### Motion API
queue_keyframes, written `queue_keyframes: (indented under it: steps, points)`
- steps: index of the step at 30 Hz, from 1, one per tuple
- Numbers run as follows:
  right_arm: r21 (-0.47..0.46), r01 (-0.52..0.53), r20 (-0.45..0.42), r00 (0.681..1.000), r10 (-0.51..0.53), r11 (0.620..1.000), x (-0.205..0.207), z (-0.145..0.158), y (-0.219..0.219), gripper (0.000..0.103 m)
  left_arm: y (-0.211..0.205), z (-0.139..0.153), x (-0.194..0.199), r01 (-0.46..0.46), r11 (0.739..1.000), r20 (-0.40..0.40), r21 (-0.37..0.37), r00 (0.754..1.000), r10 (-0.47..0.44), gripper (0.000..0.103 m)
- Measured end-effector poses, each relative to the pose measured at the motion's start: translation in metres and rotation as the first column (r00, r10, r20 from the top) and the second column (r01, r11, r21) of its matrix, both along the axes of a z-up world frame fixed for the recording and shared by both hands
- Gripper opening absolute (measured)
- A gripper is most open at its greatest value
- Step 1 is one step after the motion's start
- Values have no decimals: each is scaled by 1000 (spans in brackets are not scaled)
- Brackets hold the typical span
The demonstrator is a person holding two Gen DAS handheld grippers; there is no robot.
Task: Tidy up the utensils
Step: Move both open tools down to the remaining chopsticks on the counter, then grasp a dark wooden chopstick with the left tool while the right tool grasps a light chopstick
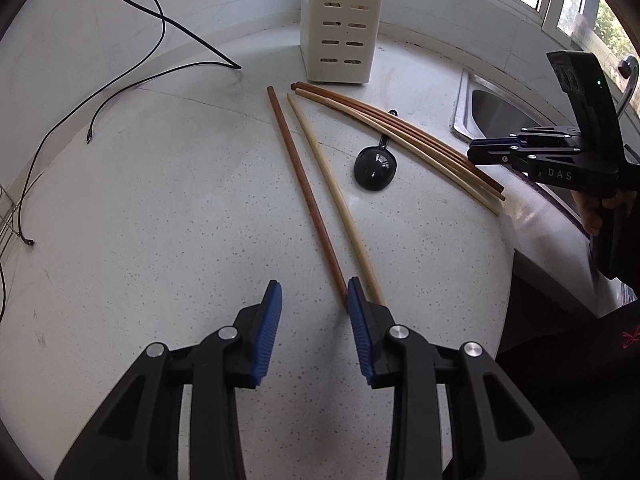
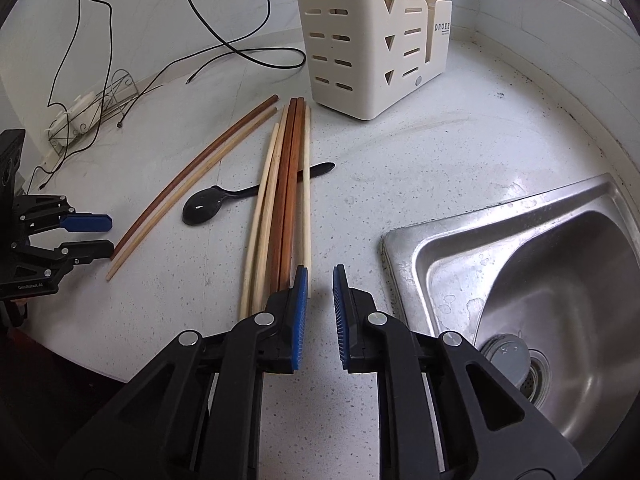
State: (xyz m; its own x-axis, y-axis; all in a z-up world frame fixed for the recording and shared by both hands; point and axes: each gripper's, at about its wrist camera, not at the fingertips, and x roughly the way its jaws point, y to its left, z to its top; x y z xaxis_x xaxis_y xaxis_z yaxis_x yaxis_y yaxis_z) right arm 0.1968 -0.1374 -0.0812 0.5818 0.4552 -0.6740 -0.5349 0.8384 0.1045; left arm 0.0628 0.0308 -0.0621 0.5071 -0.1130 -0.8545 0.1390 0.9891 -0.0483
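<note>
Speckled countertop [image 1: 160,208], chopsticks [image 2: 280,208] loose, left gripper [image 1: 315,292] spread, right gripper [image 2: 320,280] narrowly parted, empty

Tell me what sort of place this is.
Most likely a home kitchen counter: a steel sink is set into the speckled worktop, a slotted utensil holder stands by the wall, and chopsticks and a black spoon lie loose.

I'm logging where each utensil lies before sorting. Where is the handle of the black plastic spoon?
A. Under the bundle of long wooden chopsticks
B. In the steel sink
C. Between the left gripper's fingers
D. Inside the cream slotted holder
A: the black plastic spoon lies on the counter, its handle passing beneath the bundle of long wooden chopsticks.
</note>
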Motion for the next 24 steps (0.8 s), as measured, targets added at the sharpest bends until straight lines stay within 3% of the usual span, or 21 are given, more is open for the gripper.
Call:
queue_keyframes:
  steps: [9,13,17,24]
  points:
    - [-5,-9,-5,1000,9,1000,2,-4,3,13,-7,-2,4,13,1000,-2,4,1000,-13,33]
    - [-10,-15,4,1000,15,1000,1,-4,3,12,-5,-3,6,-2,1000,18,13,1000,1,16]
    - [-11,-17,7,1000,17,1000,1,-4,2,5,1,-3,7,-14,1000,26,4,1000,14,6]
    - [10,-11,15,1000,11,1000,1,-2,-2,4,3,4,4,-16,1000,53,-5,998,17,5]
